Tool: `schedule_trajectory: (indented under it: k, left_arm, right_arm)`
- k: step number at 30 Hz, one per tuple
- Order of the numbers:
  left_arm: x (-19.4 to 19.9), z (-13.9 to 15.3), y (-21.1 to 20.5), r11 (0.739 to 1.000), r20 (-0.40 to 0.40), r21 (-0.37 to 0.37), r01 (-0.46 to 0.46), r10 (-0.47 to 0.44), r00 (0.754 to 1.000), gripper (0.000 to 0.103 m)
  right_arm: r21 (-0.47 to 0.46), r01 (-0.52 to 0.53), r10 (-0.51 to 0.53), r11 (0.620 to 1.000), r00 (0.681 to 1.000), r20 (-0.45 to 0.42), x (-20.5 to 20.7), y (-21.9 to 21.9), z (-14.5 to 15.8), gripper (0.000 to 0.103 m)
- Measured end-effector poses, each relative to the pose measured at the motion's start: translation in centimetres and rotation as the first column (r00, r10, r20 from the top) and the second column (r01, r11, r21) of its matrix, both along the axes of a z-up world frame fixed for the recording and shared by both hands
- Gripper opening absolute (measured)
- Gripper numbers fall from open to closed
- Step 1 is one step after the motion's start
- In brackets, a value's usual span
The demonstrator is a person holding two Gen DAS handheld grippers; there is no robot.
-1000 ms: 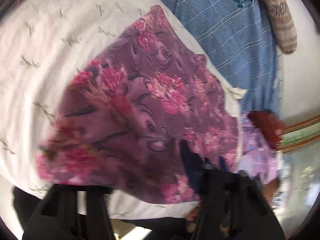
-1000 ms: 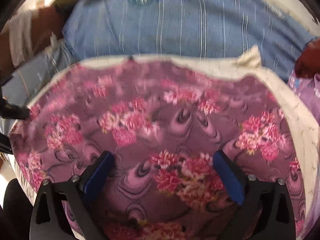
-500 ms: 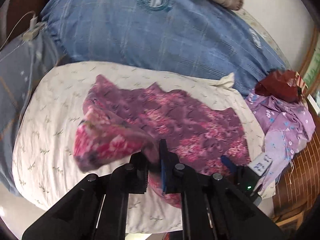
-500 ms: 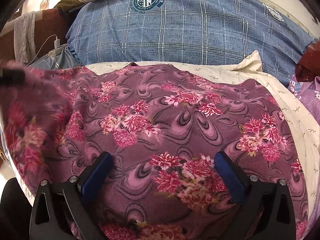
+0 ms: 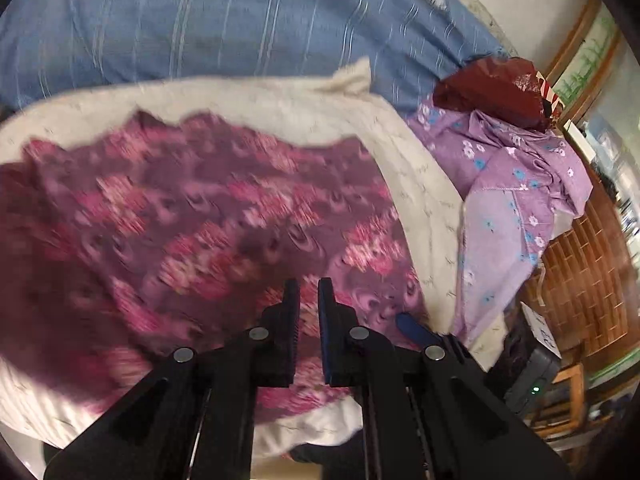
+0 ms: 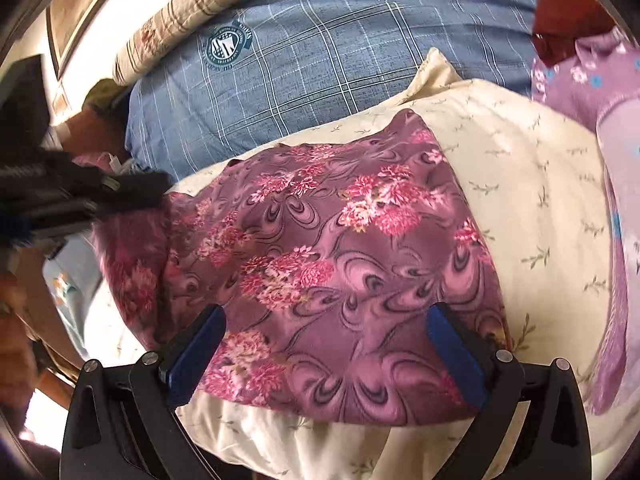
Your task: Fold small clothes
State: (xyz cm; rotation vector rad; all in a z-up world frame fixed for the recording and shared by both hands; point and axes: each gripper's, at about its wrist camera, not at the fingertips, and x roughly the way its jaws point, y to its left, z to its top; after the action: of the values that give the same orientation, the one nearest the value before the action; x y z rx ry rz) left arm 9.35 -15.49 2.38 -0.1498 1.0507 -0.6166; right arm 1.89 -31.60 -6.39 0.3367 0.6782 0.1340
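Motion-blurred floral cloth [image 5: 192, 216] in left wrist view, pattern smeared. Left gripper [image 6: 132, 196] blurred at right view's left edge; whether cloth is pinched unclear. Purple garment [image 6: 616, 240] cut off right.

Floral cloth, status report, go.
Left claw shut on floral cloth. Right claw open above it. Cloth lies on cream pillow. Nothing blocking.
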Motion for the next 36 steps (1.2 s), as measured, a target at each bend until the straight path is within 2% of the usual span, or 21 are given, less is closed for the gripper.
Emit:
schedule_trajectory:
  k: [2,4,6,8,9,10,14,16,18,20,21,23,25,26,27,29,30,31,32,34,36]
  left_arm:
    - [0.1,0.2,1.2,0.999,-0.032,-0.049,-0.023,0.022,0.999,0.007]
    - [0.1,1.1,3.9,0.996,-0.017,-0.051,-0.073,0.072,0.997,0.007]
    - [0.6,2.0,8.3,0.985,-0.023,-0.078,-0.156,0.155,0.988,0.011]
    - [1.3,2.1,13.9,0.959,-0.073,-0.119,-0.259,0.252,0.965,0.037]
    - [1.7,1.8,17.3,0.934,-0.107,-0.129,-0.333,0.32,0.941,0.068]
    - [2.1,1.2,20.6,0.902,-0.145,-0.151,-0.404,0.384,0.912,0.086]
    - [4.3,-3.0,28.9,0.825,-0.333,-0.217,-0.521,0.439,0.834,0.086]
    - [5.5,-5.7,31.2,0.801,-0.424,-0.23,-0.553,0.429,0.797,0.086]
    - [6.2,-7.8,31.6,0.802,-0.477,-0.206,-0.561,0.418,0.773,0.086]
    - [6.7,-9.6,30.8,0.823,-0.526,-0.205,-0.529,0.364,0.769,0.086]
    - [6.7,-10.0,30.1,0.834,-0.529,-0.211,-0.51,0.341,0.777,0.086]
    - [6.8,-9.2,28.4,0.871,-0.485,-0.224,-0.438,0.291,0.825,0.087]
    - [7.0,-9.6,26.7,0.866,-0.526,-0.328,-0.377,0.164,0.835,0.087]
    - [7.1,-9.7,26.1,0.869,-0.529,-0.332,-0.367,0.151,0.835,0.087]
    - [7.2,-9.6,25.2,0.889,-0.505,-0.305,-0.343,0.154,0.849,0.087]
    - [7.4,-9.5,24.3,0.91,-0.468,-0.274,-0.312,0.157,0.87,0.08]
    - [7.4,-9.5,24.1,0.909,-0.457,-0.274,-0.313,0.163,0.874,0.067]
    - [7.4,-9.4,24.0,0.905,-0.451,-0.285,-0.316,0.164,0.877,0.034]
    - [7.3,-9.6,23.8,0.9,-0.461,-0.297,-0.317,0.156,0.874,0.016]
    - [7.1,-9.1,23.3,0.894,-0.446,-0.305,-0.328,0.17,0.879,0.016]
    - [6.9,-7.5,22.3,0.888,-0.41,-0.337,-0.314,0.162,0.898,0.016]
  right_arm:
    - [0.006,-0.003,0.003,1.0,1.0,-0.001,0.1,-0.2,-0.2,0.101]
    - [-0.012,-0.006,0.006,1.0,1.0,-0.001,0.2,0.1,-0.2,0.103]
    - [-0.033,-0.005,0.005,0.999,1.0,-0.003,0.3,0.7,-0.2,0.103]
    - [-0.04,-0.003,0.003,0.999,1.0,-0.005,0.4,0.8,-0.4,0.103]
    - [-0.038,-0.002,0.002,0.999,1.0,-0.004,0.4,0.7,-0.4,0.103]
    - [-0.034,-0.001,0.001,0.999,1.0,-0.003,0.4,0.6,-0.4,0.103]
    - [-0.044,0.004,-0.004,0.999,1.0,-0.009,0.7,0.8,-0.5,0.103]
    - [-0.063,0.008,-0.009,0.998,1.0,-0.014,0.7,1.1,-0.5,0.103]
    - [-0.088,0.011,-0.013,0.996,1.0,-0.021,0.8,1.5,-0.5,0.103]
    - [-0.099,0.013,-0.016,0.995,1.0,-0.025,0.8,1.7,-0.5,0.103]
    - [-0.105,0.015,-0.018,0.994,0.999,-0.026,0.9,1.7,-0.6,0.103]
    - [-0.115,0.017,-0.021,0.993,0.999,-0.029,1.0,1.9,-0.6,0.103]
    - [-0.134,0.022,-0.027,0.991,0.999,-0.035,1.2,2.2,-0.7,0.103]
    - [-0.143,0.023,-0.029,0.989,0.999,-0.038,1.2,2.4,-0.7,0.103]
    - [-0.152,0.023,-0.03,0.988,0.999,-0.04,1.3,2.5,-0.7,0.103]
    - [-0.158,0.024,-0.03,0.987,0.999,-0.04,1.3,2.6,-0.7,0.103]
    - [-0.155,0.024,-0.03,0.988,0.999,-0.039,1.3,2.5,-0.7,0.103]
    - [-0.151,0.024,-0.03,0.988,0.999,-0.037,1.3,2.5,-0.7,0.103]
    - [-0.143,0.025,-0.03,0.989,0.999,-0.034,1.2,2.4,-0.7,0.103]
    - [-0.134,0.028,-0.032,0.991,0.999,-0.031,1.2,2.3,-0.7,0.103]
    - [-0.132,0.03,-0.035,0.991,0.999,-0.03,1.2,2.4,-0.7,0.103]
